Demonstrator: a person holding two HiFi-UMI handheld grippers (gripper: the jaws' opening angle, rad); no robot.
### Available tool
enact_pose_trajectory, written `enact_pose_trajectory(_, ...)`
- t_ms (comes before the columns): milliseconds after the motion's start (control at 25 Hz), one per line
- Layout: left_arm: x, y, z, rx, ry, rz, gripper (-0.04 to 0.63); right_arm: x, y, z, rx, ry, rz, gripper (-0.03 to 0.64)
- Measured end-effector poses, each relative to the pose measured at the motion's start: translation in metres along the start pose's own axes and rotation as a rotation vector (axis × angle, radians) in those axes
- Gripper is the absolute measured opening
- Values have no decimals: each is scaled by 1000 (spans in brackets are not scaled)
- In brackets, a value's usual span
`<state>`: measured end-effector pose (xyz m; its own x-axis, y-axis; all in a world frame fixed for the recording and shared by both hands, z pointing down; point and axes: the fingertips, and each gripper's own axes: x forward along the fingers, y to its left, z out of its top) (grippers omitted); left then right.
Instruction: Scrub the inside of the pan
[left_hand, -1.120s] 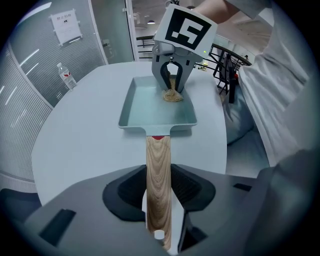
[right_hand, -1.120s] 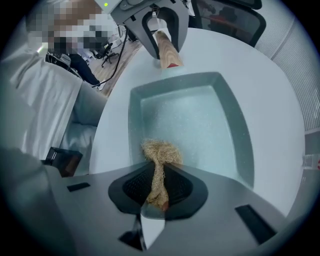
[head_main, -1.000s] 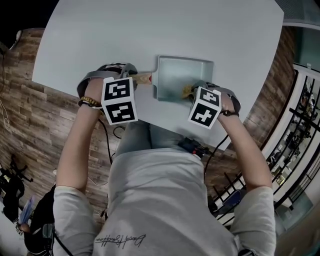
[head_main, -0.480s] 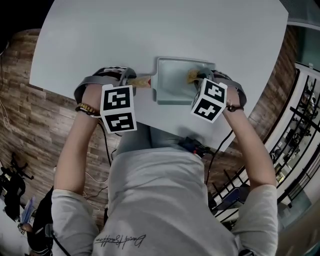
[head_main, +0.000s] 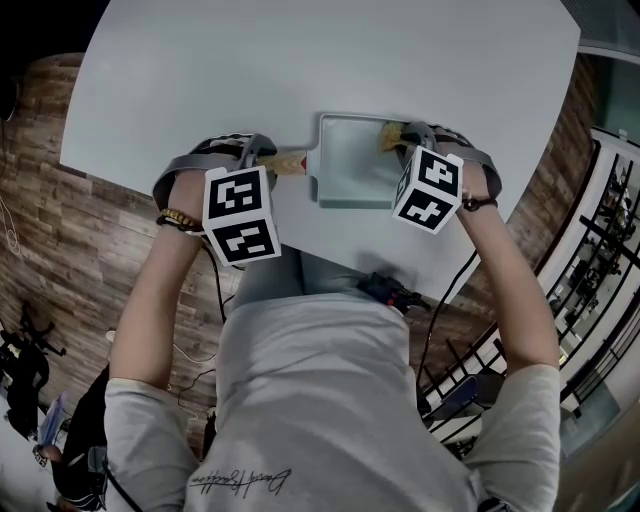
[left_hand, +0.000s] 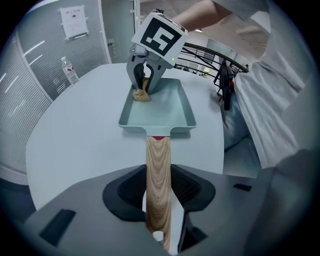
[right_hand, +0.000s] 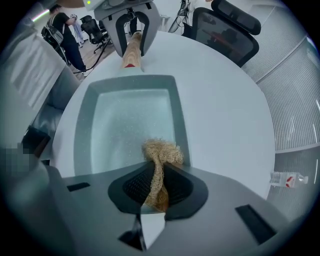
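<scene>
While the pan (head_main: 350, 165) stays put, the scourer (head_main: 388, 133) (fibrous) slid farther.

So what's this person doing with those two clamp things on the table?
A person is cleaning a pale green rectangular pan on a white table, with a hand-held gripper in each hand. The left gripper is clamped on the pan's wooden handle, steadying it. The right gripper points down into the pan and pinches a tan fibrous scrubbing pad, which sits against the pan floor at the end away from the handle.
</scene>
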<state>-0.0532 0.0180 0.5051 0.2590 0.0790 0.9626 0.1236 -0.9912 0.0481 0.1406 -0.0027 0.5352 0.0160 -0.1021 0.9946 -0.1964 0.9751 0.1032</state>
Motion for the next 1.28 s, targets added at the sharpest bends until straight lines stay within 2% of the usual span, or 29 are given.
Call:
enact_pose_trajectory(200, 2, 4, -1, -29, -8, 5, 153, 1, 5, -2, -13, 26, 60, 69)
enact_pose_trajectory(440, 2, 7, -2, -28, -4, 4, 155, -3, 34, -6, -25, 48, 141, 69)
enact_pose_trajectory(800, 5, 9, -4, -30, 2, 12, 155, -9, 88, -10, -12, 64, 404, 67)
enact_pose_trajectory(1000, 6, 8, -6, -36, 6, 17, 155, -12, 100, -9, -6, 84, 504, 67)
enact_pose_trajectory(1120, 6, 8, -5, -35, 12, 18, 155, -13, 102, -9, 2, 88, 542, 66)
enact_pose_trajectory(1280, 7, 8, -5, -27, 11, 9, 156, -12, 102, -8, 19, 71, 539, 66)
